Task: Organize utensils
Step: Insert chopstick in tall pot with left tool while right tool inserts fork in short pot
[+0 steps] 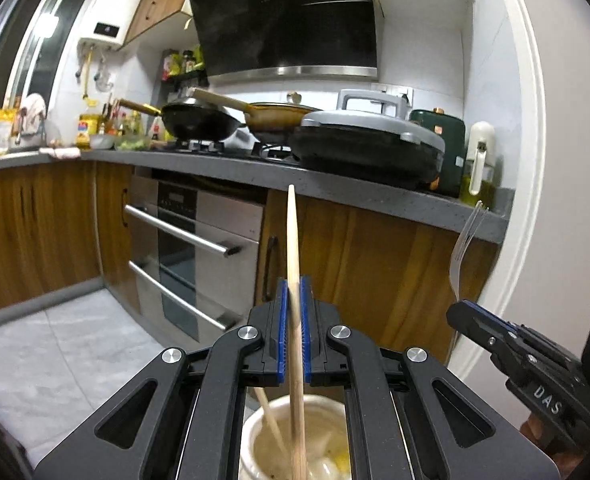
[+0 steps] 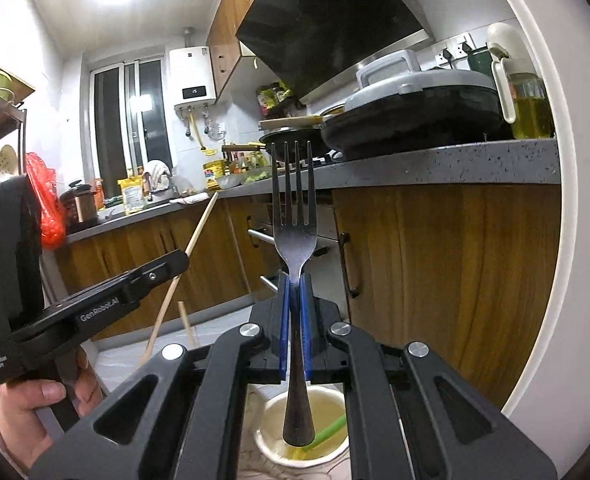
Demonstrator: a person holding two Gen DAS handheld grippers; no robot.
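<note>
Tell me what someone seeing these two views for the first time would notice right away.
First, the metal fork, upright with tines up, clamped in the right gripper above a cream cup holding green straws. Next, the wooden chopstick pinched in the left gripper over a white ceramic holder that already has another chopstick. Behind both, the grey countertop is crowded with pans and a lidded electric griddle.

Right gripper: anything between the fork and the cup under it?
Nothing visible. The right gripper is shut on the fork, handle end hanging right over the open mouth of the cup. Inside, a green straw lies toward the right side; it may brush the handle but doesn't block entry.
</note>
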